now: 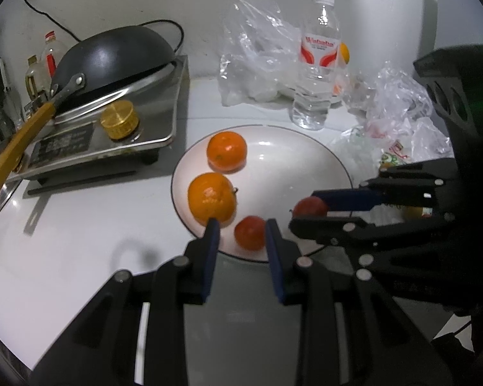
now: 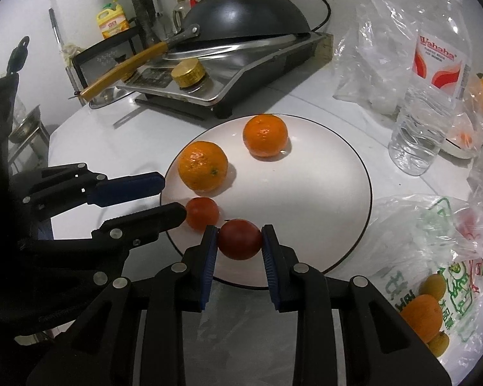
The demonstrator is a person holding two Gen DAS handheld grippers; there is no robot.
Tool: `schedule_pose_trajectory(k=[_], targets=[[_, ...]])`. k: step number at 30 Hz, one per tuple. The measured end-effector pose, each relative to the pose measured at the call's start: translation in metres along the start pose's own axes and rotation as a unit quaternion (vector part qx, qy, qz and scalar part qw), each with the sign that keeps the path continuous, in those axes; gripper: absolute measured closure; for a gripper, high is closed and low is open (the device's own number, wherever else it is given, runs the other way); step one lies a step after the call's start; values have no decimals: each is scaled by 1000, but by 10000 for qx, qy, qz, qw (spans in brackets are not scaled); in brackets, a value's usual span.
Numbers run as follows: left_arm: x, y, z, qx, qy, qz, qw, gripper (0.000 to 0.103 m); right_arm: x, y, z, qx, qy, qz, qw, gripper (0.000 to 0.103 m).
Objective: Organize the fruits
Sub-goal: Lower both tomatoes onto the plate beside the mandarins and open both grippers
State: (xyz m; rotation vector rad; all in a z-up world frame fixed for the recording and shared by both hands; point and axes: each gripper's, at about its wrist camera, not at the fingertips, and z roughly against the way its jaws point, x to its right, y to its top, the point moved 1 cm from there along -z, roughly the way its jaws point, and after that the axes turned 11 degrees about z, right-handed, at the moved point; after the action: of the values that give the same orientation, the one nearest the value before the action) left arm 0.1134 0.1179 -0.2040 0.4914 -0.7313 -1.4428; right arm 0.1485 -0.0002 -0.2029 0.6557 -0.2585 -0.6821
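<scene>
The right gripper [image 2: 240, 241] squeezed a dark red fruit [image 2: 240, 239] just above the plate [image 2: 322, 193]; the left gripper [image 1: 243, 230] hung open, holding nothing, beside another red fruit [image 1: 250, 232]

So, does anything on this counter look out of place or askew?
Yes: the black wok lies upside down and tilted on the stove, its yellow handle sticking out over the edge. Loose plastic bags with oranges inside clutter the counter beside the plate.

Dim, grainy fisheye views, edges bowed and vignetted, glare on the white plate [image 2: 306, 199].
</scene>
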Motion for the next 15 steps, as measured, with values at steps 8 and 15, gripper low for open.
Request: schedule_pose_trajectory(k=[8,15], targets=[[-5,-4,10,48,9,2,10000,73,-5,2,7,54,-59,-11,10000,73],[-2,-6,19,110,4,-25,9999,73,-7,0,20,120,-198,9,9997,73]])
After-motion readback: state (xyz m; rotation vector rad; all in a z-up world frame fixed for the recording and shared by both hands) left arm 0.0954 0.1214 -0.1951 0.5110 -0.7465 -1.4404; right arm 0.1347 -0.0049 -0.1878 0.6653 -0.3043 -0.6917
